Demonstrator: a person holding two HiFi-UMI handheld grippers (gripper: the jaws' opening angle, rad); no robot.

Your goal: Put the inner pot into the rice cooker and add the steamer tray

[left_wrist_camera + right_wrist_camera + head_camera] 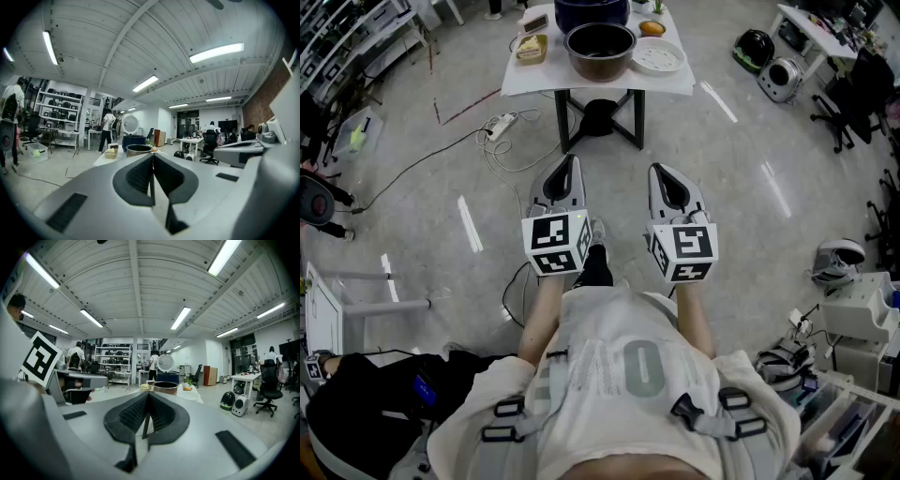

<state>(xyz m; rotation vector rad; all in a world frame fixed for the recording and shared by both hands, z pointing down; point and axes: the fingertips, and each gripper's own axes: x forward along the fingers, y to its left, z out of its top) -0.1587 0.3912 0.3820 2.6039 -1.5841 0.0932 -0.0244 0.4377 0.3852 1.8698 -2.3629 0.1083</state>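
Observation:
The metal inner pot [600,49] stands on a white-covered table [534,80] at the far end of the head view. Behind it sits the dark blue rice cooker [592,11], and to its right lies the white steamer tray [658,56]. Both grippers are held level in front of the person, well short of the table. My left gripper [572,161] is shut with nothing in it, and my right gripper [659,171] is likewise shut and empty. Past the closed jaws, the left gripper view shows the pot [139,149] and cooker [133,139]. The right gripper view shows the pot [165,385], tray [190,396] and cooker [167,376].
A yellow box [532,47] and an orange item [652,28] also lie on the table. A power strip and cables [499,127] trail over the floor left of the table legs. Office chairs [853,103] and pet carriers [780,77] stand at the right, shelving at the far left.

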